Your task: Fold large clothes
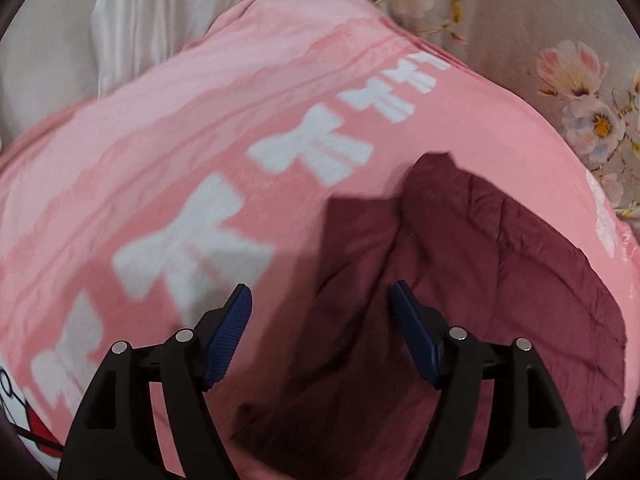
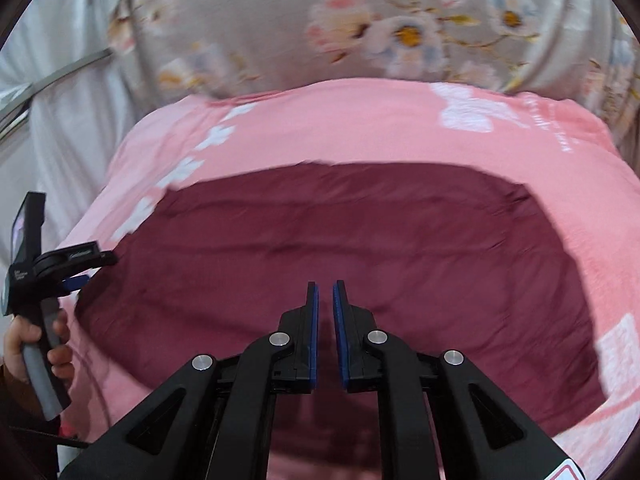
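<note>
The maroon garment [image 2: 340, 240] lies spread flat on a pink blanket [image 2: 360, 128] printed with white bows [image 1: 312, 148]; the blanket covers a bed dressed in a grey floral sheet [image 2: 280, 40]. In the right wrist view the garment forms a broad, roughly rectangular panel with shallow creases, its far edge running parallel to the far edge of the blanket. In the left wrist view one end of the garment shows as overlapping folds with a squared corner pointing toward the row of bows. The left tongs [image 1: 320, 300] stand wide apart above that end of the garment, with nothing between the blue pads [image 1: 230, 332] and no pad pressing on the cloth: released. The right tongs [image 2: 325, 292] hang over the near middle of the garment with only a narrow gap between the pads; no fabric is visible in that gap, so they too are released, nearly closed. The right wrist view also shows the left tongs at the left border, beside the left edge of the garment, their handle held by the person's left hand [image 2: 24, 344]. Pale grey plain fabric [image 1: 132, 20] lies beyond the blanket on the left.
</note>
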